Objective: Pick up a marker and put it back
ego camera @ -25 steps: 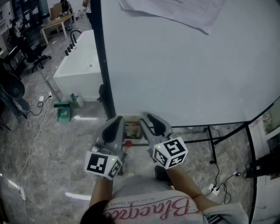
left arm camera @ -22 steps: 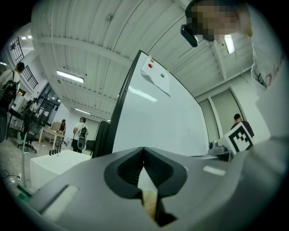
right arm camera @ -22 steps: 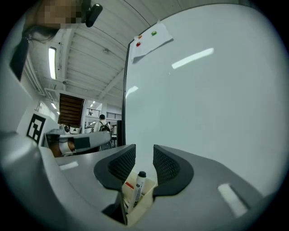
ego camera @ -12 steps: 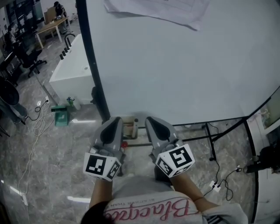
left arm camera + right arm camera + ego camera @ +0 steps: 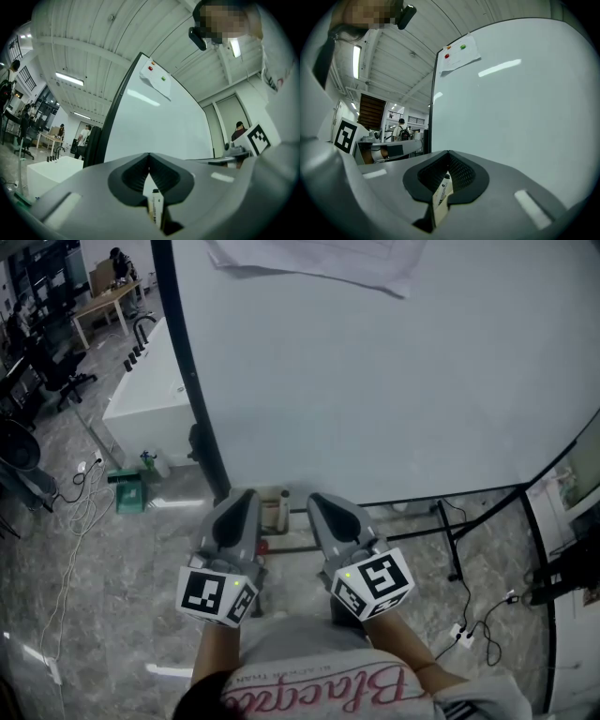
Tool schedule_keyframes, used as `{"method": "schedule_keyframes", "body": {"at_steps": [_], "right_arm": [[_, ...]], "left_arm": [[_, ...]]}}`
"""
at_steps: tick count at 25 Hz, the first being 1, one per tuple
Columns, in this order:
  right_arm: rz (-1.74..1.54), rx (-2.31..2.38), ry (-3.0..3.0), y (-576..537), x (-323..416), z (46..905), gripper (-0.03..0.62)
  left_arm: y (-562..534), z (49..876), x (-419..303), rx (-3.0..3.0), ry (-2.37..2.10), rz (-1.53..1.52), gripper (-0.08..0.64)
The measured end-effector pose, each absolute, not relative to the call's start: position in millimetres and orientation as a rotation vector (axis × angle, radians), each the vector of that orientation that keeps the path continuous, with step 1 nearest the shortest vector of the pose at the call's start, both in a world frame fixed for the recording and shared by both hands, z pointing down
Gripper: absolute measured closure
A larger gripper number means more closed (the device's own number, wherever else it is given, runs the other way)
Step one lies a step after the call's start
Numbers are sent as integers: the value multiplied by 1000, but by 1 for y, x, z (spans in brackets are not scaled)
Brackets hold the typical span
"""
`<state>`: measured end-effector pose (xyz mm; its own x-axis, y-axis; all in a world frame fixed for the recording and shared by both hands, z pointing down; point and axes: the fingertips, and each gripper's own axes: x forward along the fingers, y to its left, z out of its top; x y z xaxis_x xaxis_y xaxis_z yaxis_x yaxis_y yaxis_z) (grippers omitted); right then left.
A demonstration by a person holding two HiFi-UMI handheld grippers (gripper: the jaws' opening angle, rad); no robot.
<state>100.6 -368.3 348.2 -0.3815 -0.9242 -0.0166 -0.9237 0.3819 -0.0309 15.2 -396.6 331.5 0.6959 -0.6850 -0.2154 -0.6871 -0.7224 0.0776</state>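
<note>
A white marker with a dark cap [image 5: 284, 508] stands at the foot of the whiteboard [image 5: 394, 381], in the gap between my two grippers. My left gripper [image 5: 246, 499] is just left of it and my right gripper [image 5: 320, 499] just right of it, both close to my body and aimed at the board. In the left gripper view the left gripper [image 5: 149, 157] has its jaw tips together, and the marker [image 5: 155, 206] shows through the slot below them. The right gripper [image 5: 449, 153] is likewise shut, with the marker [image 5: 440, 194] showing in its slot. Neither gripper visibly presses on the marker.
A sheet of paper [image 5: 309, 263] hangs at the top of the board. The board's black stand legs [image 5: 452, 540] and cables [image 5: 469, 638] run over the floor to the right. A white counter [image 5: 150, 395] and a green box [image 5: 127, 493] are at the left. A small red thing [image 5: 262, 546] lies below the marker.
The head view has swung, so the board's left edge now sits further left. The marker has come into plain sight between the grippers. Both grippers stay close together and look shut throughout.
</note>
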Motion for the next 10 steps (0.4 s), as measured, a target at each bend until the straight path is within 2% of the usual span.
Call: {"method": "schedule_keyframes", "body": {"at_steps": [10], "right_arm": [[-30, -1719, 2609, -358, 101, 350, 591]], "left_arm": [[-388, 330, 19, -2884, 1151, 367, 560]]}}
